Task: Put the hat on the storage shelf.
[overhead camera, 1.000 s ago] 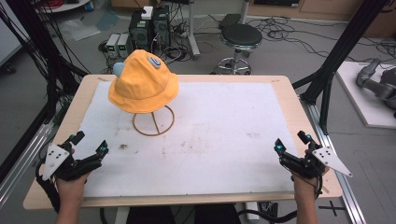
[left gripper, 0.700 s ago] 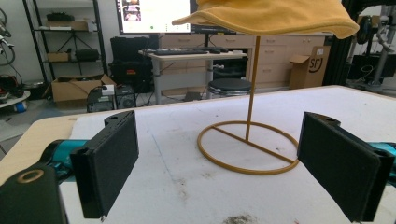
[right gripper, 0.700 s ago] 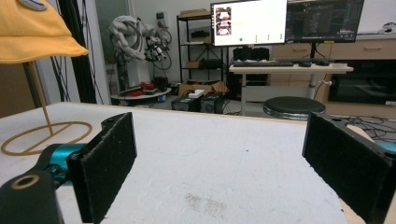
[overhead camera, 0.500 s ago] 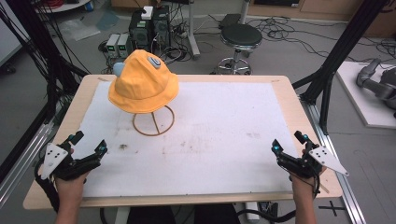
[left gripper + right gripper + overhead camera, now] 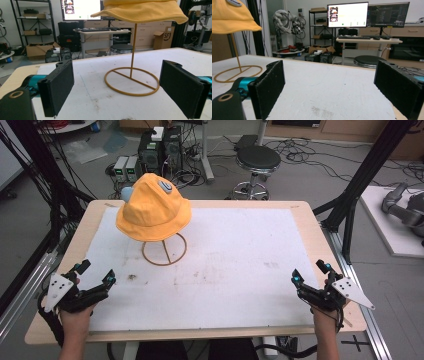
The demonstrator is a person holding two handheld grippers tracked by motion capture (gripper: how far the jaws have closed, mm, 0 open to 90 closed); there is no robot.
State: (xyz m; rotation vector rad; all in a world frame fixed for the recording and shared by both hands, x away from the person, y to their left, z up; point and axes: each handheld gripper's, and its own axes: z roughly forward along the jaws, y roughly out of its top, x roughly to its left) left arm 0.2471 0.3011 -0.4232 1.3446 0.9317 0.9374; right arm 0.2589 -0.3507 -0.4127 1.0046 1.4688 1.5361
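Two grippers are resting at the table's near corners: you are holding the left gripper (image 5: pixel 94 271) with jaws spread wide, empty. Farther back, left of centre, the yellow bucket hat (image 5: pixel 153 209) is sitting on its gold wire stand (image 5: pixel 164 251). Your right gripper (image 5: pixel 310 271) is gaping too, gripping nothing.

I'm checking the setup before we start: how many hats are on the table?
1. A single yellow hat sits on top of a wire stand at the far left of the table, well ahead of the left gripper.
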